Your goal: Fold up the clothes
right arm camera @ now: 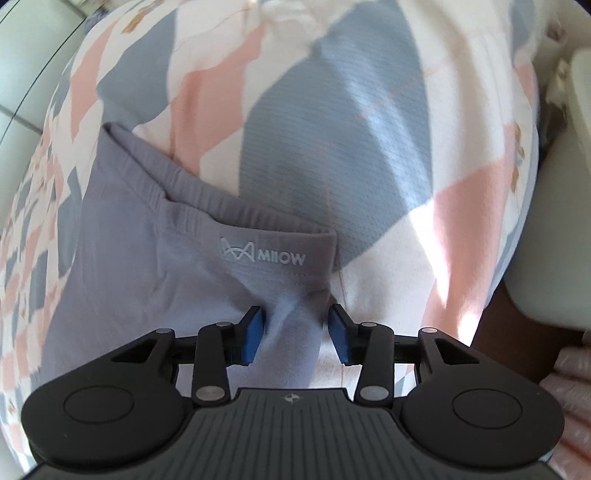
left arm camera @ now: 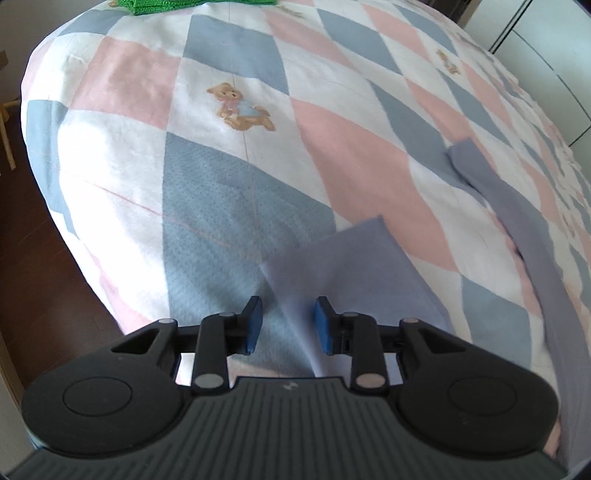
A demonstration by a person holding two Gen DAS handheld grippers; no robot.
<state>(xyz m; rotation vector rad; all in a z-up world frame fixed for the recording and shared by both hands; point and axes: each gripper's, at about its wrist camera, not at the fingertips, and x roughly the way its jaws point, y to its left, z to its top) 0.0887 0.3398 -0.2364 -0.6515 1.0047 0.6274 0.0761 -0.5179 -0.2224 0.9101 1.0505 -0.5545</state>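
A lavender pair of leggings lies on the bed. In the right wrist view its waistband [right arm camera: 236, 229] with a MIIOW logo faces away. A raised fold of that cloth runs between the blue pads of my right gripper [right arm camera: 294, 310], which stand apart and do not press on it. In the left wrist view one leg end [left arm camera: 354, 266] lies flat, with a soft ridge rising between the parted pads of my left gripper [left arm camera: 288, 302]. The other leg [left arm camera: 517, 221] stretches away on the right. Both grippers are open and point steeply down.
The bed carries a quilt [left arm camera: 236, 206] of pink, blue and white diamonds with a teddy bear print [left arm camera: 240, 107]. A folded green cloth [left arm camera: 162, 5] sits at its far edge. Dark wooden floor [left arm camera: 37, 258] lies to the left, white cabinets [left arm camera: 535, 44] behind, pale furniture [right arm camera: 554, 221] beside the bed.
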